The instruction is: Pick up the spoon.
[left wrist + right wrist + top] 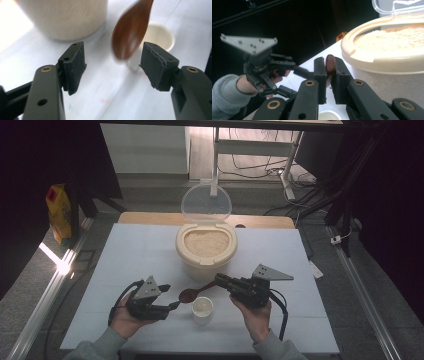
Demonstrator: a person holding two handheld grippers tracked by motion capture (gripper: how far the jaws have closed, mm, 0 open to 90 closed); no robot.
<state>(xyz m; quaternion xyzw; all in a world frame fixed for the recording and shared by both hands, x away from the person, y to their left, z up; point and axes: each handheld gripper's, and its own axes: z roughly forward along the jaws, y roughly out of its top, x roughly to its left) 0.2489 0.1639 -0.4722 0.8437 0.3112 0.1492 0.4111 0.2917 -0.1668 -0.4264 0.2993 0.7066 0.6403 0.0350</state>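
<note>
A brown wooden spoon (191, 294) hangs level over the white table, its bowl just left of a small white cup (202, 308). My right gripper (218, 280) is shut on the spoon's handle (330, 63), which stands pinched between the two black jaws in the right gripper view (328, 73). My left gripper (172, 296) is open beside the spoon's bowl. In the left gripper view (115, 65) its jaws stand wide apart with nothing pressed between them, and the spoon bowl (130, 30) hovers just beyond them above the cup (161, 37).
A cream rice container (205, 260) full of rice (206, 242) stands behind the spoon, its clear lid (206, 202) raised. A yellow bag (59, 212) stands on the floor at far left. The table (130, 255) has free room left and right of the container.
</note>
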